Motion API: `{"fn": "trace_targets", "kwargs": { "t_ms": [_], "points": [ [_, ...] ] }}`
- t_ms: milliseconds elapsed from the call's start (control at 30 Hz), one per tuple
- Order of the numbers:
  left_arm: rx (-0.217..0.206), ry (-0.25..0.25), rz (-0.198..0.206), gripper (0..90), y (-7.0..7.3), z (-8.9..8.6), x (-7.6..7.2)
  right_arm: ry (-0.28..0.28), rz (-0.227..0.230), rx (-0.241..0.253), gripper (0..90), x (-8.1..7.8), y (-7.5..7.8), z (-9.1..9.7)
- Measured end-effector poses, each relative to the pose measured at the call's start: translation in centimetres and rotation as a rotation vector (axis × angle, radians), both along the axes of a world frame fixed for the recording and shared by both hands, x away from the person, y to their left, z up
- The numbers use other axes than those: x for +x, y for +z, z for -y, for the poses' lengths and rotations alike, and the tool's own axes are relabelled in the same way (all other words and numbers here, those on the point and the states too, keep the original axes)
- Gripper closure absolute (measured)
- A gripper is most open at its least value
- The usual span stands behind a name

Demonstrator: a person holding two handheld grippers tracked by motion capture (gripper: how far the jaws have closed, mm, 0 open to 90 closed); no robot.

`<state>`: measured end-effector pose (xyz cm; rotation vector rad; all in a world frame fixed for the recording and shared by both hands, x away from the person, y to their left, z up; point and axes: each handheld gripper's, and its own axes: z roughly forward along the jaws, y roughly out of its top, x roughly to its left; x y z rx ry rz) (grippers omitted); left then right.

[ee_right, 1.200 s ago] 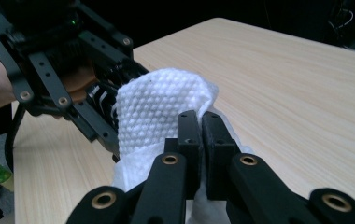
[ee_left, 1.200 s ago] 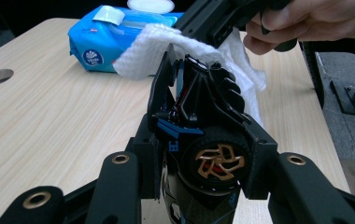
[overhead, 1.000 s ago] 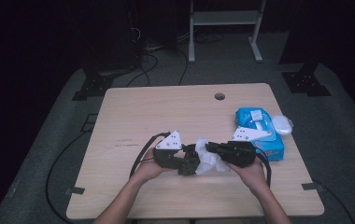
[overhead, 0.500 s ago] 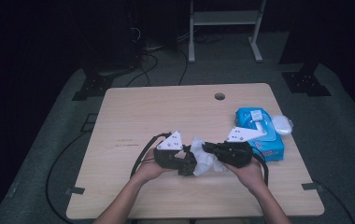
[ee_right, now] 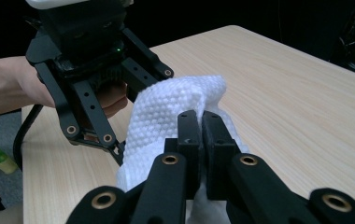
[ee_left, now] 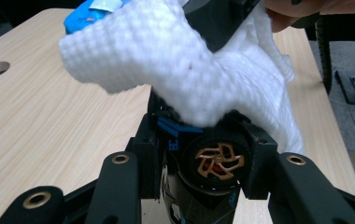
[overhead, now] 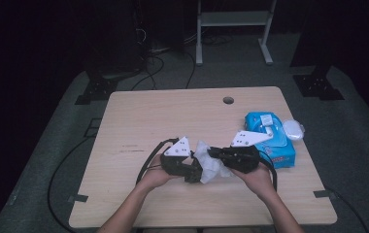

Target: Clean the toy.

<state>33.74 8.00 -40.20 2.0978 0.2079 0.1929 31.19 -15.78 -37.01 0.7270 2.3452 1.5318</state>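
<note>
Two tools: facing each other, tips meeting above the table (overhead: 139, 121)
Right tool (ee_right: 202, 126): jaws pinched tight on the white wipe (ee_right: 166, 116)
Left tool (ee_left: 203, 154): jaws part-way apart, clamping a dark round part (ee_left: 218, 161)
Wipe: draped over that part, between both tools

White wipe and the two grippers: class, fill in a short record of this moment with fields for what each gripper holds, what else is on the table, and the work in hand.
left gripper: clamped on a small black round part with a copper-coloured centre
right gripper: shut on the white wipe
wipe position: draped over the black part
also on table: blue wipe pack, at the right side
work in hand: apparently wiping the part
</note>
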Motion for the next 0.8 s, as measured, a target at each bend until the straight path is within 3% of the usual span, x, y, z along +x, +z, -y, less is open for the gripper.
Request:
{"fn": "trace_targets", "kwargs": {
  "t_ms": [100,167,267,400,467,600,800],
  "points": [
    [-0.009,0.004,-0.002,58.3,0.0,-0.4,0.2,-0.037,-0.02,-0.04,86.8,0.4,-0.6,0.6],
    [0.002,0.004,0.003,58.3,0.0,-0.4,0.1,-0.038,-0.035,-0.02,86.8,0.4,-0.7,0.9],
    [0.005,-0.005,0.0,58.4,-0.1,0.0,0.1,-0.008,-0.016,0.018,86.8,0.0,0.2,0.2],
    [0.01,-0.01,0.009,58.3,0.0,0.4,0.0,0.031,0.007,-0.019,86.7,-0.1,0.9,-1.6],
    [0.015,-0.006,0.008,58.3,0.0,0.3,-0.1,0.026,0.008,-0.041,86.8,0.1,0.7,-1.6],
    [0.015,-0.007,0.004,58.3,-0.1,0.4,0.0,0.004,-0.009,-0.036,86.8,0.3,0.5,-1.0],
    [0.018,-0.012,0.011,58.3,0.1,0.8,0.0,0.04,0.01,-0.07,86.7,0.0,1.0,-2.8]
  ]
}}
